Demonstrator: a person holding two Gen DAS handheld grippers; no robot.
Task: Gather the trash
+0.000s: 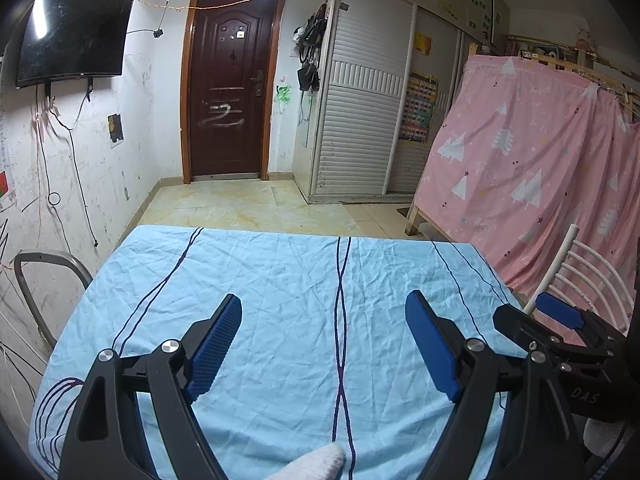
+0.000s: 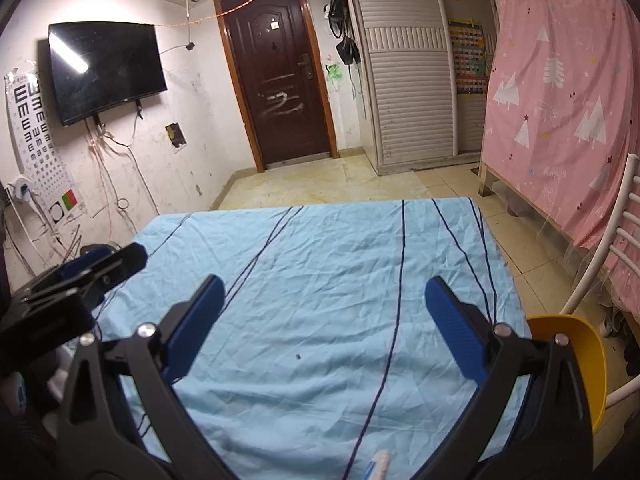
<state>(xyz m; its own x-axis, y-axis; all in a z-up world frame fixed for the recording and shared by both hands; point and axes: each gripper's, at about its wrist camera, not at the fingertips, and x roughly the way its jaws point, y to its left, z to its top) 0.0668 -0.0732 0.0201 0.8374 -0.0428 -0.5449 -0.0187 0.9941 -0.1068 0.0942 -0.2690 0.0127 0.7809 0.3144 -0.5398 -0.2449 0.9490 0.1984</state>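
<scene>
My left gripper and right gripper hovered side by side over the worktop under its wrinkled light-blue cloth with dark lines, fingers spread wide with nothing between them. I could make out no trash on the cloth, only a tiny dark speck near my right fingers. A yellow plastic chair seat sat just beside the worktop's right edge, a white slatted chair back behind it, and a grey metal chair frame on the left. Beyond stood a pink tree-print curtain. A pale object at the bottom edge was cut off.
</scene>
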